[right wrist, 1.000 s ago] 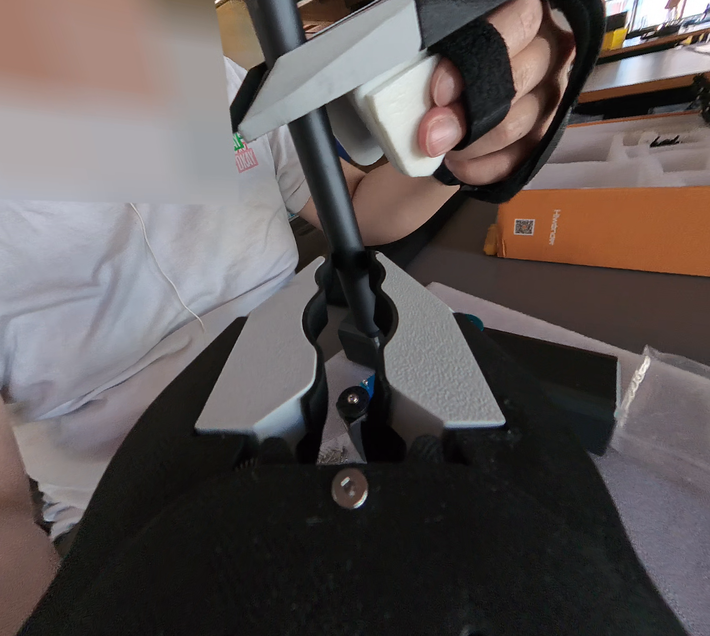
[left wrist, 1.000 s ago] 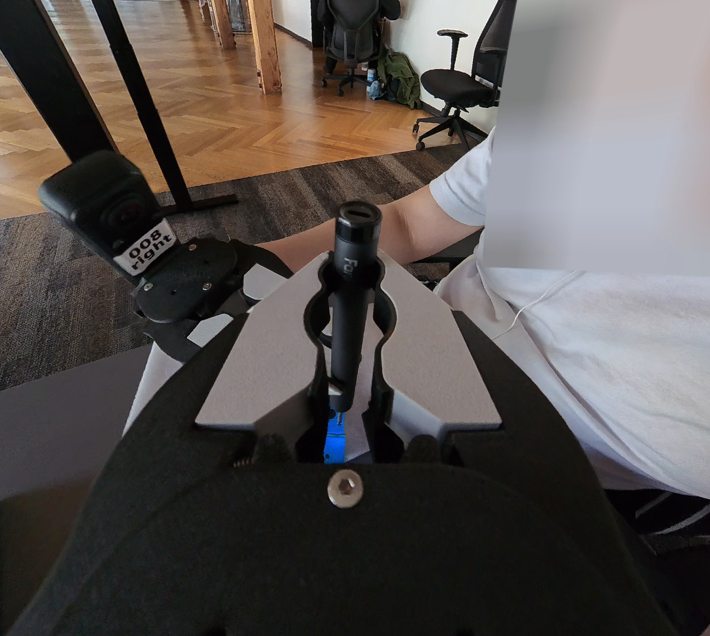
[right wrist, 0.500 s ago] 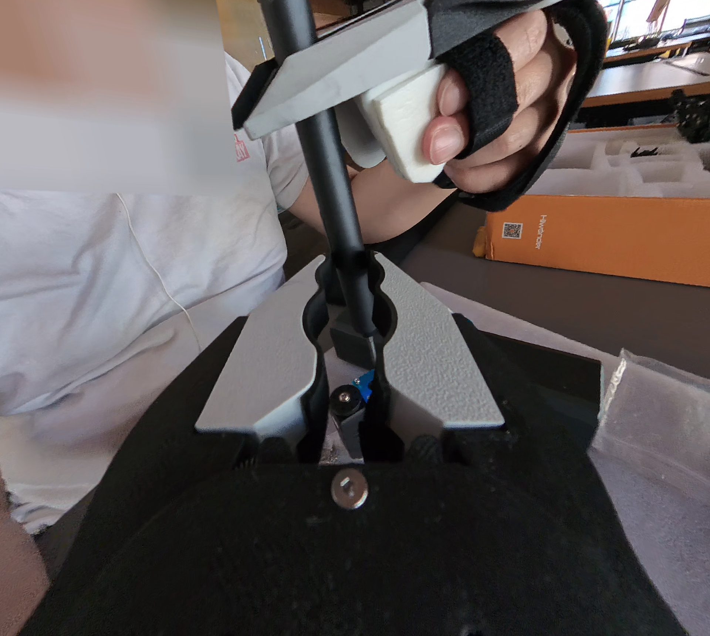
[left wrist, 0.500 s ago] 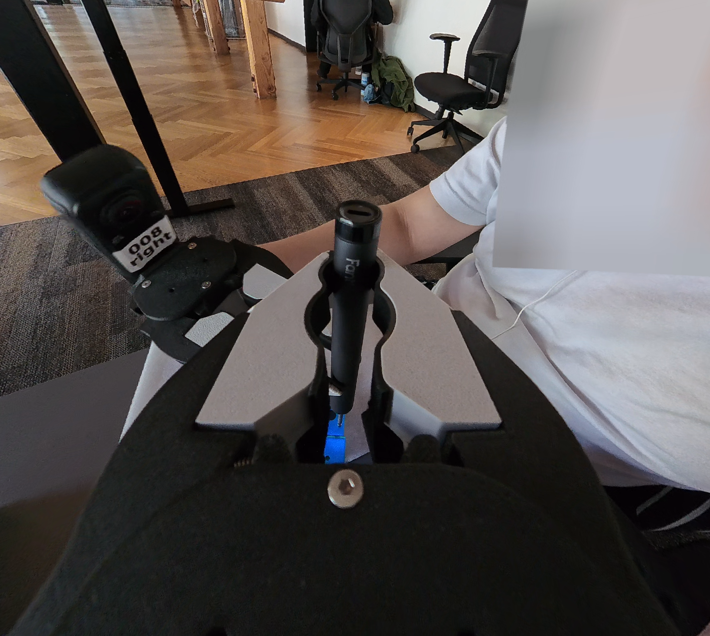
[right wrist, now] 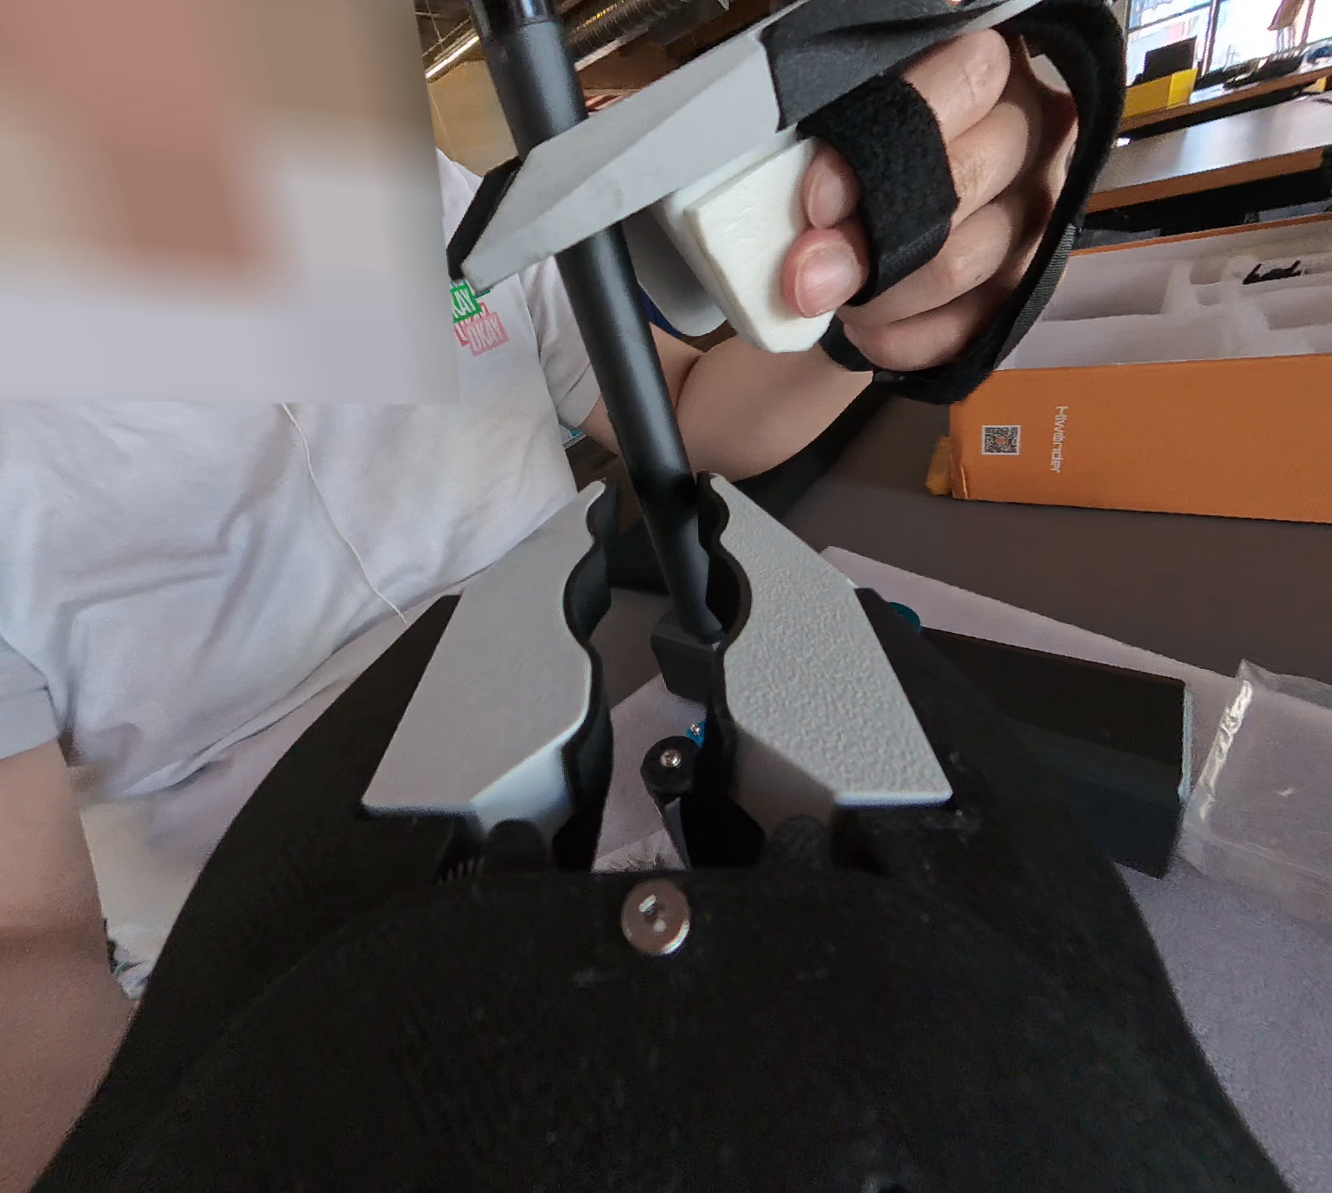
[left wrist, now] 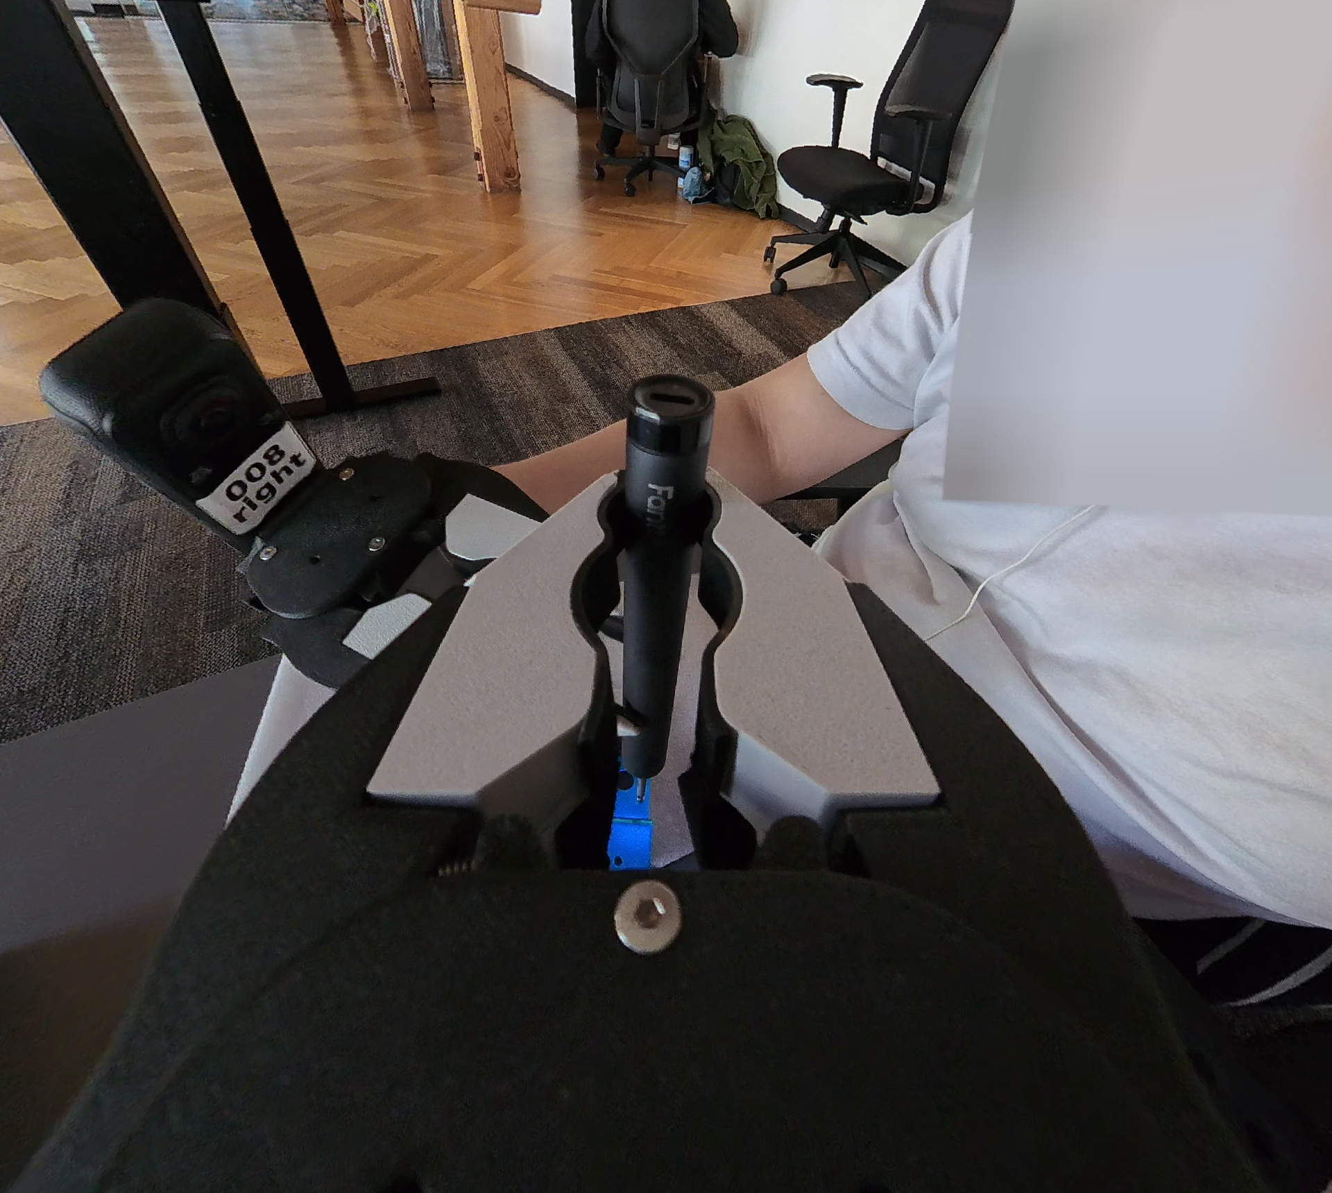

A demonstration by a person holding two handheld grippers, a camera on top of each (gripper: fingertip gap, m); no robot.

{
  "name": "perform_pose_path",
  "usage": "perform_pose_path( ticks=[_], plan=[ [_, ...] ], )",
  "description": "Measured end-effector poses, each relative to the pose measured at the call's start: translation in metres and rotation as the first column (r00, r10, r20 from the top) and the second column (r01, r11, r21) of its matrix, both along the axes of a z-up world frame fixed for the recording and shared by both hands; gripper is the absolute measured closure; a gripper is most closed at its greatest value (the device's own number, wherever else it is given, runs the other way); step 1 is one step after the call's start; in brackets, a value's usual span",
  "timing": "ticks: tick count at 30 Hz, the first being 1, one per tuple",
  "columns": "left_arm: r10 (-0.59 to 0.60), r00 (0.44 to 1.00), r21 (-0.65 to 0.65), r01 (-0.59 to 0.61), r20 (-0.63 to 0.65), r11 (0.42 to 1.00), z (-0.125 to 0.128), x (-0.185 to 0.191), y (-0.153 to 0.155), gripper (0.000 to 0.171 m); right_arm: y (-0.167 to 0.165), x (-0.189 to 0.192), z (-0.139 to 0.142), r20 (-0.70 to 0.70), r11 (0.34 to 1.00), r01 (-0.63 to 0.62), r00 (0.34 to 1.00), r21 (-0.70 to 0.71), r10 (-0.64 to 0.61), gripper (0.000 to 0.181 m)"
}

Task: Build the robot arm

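My left gripper (left wrist: 659,495) is shut on a black pen-shaped electric screwdriver (left wrist: 652,581), held upright with its bit down on a small blue part (left wrist: 633,827). My right gripper (right wrist: 656,495) is shut on a small black and blue part (right wrist: 681,661) just above the table. The screwdriver (right wrist: 613,322) comes down between the right fingers onto that part. A black round piece with a screw (right wrist: 667,762) sits just behind it. The left gripper (right wrist: 476,243) shows above in a person's strapped hand. The right gripper (left wrist: 425,589) shows low at the left.
An orange box (right wrist: 1153,430), a black box (right wrist: 1045,747) and a clear plastic bag (right wrist: 1268,776) lie on the grey table (left wrist: 108,798) to the right. A person in a white shirt (left wrist: 1081,690) sits close behind. Black desk legs (left wrist: 238,149) and office chairs (left wrist: 886,149) stand beyond. Left tips to right tips: about 7 cm.
Both views have drifted slightly. The screwdriver stays upright in the left gripper with its bit on the part, and the right gripper keeps its hold.
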State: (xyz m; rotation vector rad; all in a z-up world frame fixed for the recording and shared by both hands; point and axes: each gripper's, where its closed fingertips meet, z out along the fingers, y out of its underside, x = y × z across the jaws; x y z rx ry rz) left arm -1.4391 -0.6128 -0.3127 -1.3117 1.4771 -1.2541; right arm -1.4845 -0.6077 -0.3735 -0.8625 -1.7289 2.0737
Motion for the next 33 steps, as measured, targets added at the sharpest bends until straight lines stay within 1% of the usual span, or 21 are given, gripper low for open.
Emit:
perform_pose_path(
  ticks=[1, 4, 8, 14, 19, 24, 27, 28, 29, 30, 31, 32, 33],
  plan=[
    [0.003, 1.0, -0.001, -0.003, 0.0, 1.0, 0.0, -0.001, 0.001, 0.157, 0.001, 0.0, -0.001, -0.003, 1.0, 0.005, 1.0, 0.004, -0.005, 0.164],
    [-0.001, 1.0, -0.002, 0.001, 0.003, 1.0, 0.0, -0.001, 0.0, 0.156, 0.0, 0.0, -0.001, -0.003, 1.0, 0.0, 1.0, 0.01, 0.001, 0.164],
    [-0.009, 1.0, -0.008, 0.009, 0.006, 1.0, 0.0, 0.0, -0.001, 0.156, 0.0, 0.002, -0.001, 0.001, 0.998, -0.05, 0.999, -0.038, 0.05, 0.162],
    [-0.01, 1.0, -0.012, 0.01, 0.01, 1.0, 0.0, 0.0, 0.0, 0.156, 0.001, 0.001, -0.001, -0.019, 0.997, -0.068, 0.998, -0.044, 0.067, 0.165],
    [-0.006, 1.0, -0.017, 0.006, 0.007, 1.0, -0.001, -0.002, 0.001, 0.16, 0.006, 0.0, -0.001, -0.027, 0.999, -0.034, 0.999, -0.033, 0.033, 0.167],
    [-0.013, 1.0, -0.021, 0.013, 0.012, 1.0, -0.001, -0.002, 0.001, 0.16, 0.006, -0.001, -0.001, -0.017, 0.999, -0.036, 0.999, -0.039, 0.036, 0.167],
    [-0.008, 1.0, -0.017, 0.008, 0.007, 1.0, -0.001, -0.002, 0.001, 0.16, 0.007, -0.002, -0.002, 0.025, 0.997, -0.03, 0.999, -0.069, 0.032, 0.165],
    [-0.002, 1.0, -0.016, 0.002, 0.006, 1.0, -0.001, -0.002, 0.002, 0.16, 0.008, -0.003, -0.002, 0.05, 0.997, 0.005, 0.999, -0.083, -0.001, 0.16],
    [0.003, 1.0, -0.015, -0.003, 0.004, 1.0, -0.001, -0.002, 0.002, 0.16, 0.012, -0.005, -0.003, 0.073, 0.993, 0.085, 0.994, -0.081, -0.079, 0.154],
    [0.005, 1.0, -0.012, -0.005, 0.002, 1.0, -0.001, -0.003, 0.002, 0.16, 0.013, -0.006, -0.005, 0.085, 0.982, 0.181, 0.981, -0.049, -0.176, 0.147],
    [0.006, 1.0, -0.007, -0.006, 0.0, 1.0, -0.002, -0.004, 0.002, 0.161, 0.012, -0.003, -0.006, 0.058, 0.962, 0.274, 0.96, 0.007, -0.274, 0.148],
    [0.009, 1.0, -0.004, -0.009, -0.003, 1.0, -0.002, -0.005, 0.003, 0.161, 0.014, -0.002, -0.005, 0.026, 0.913, 0.404, 0.914, 0.059, -0.406, 0.15],
    [0.013, 1.0, -0.003, -0.013, -0.004, 1.0, -0.002, -0.005, 0.004, 0.161, 0.016, 0.001, -0.004, -0.004, 0.837, 0.537, 0.842, 0.106, -0.54, 0.148]
  ],
)
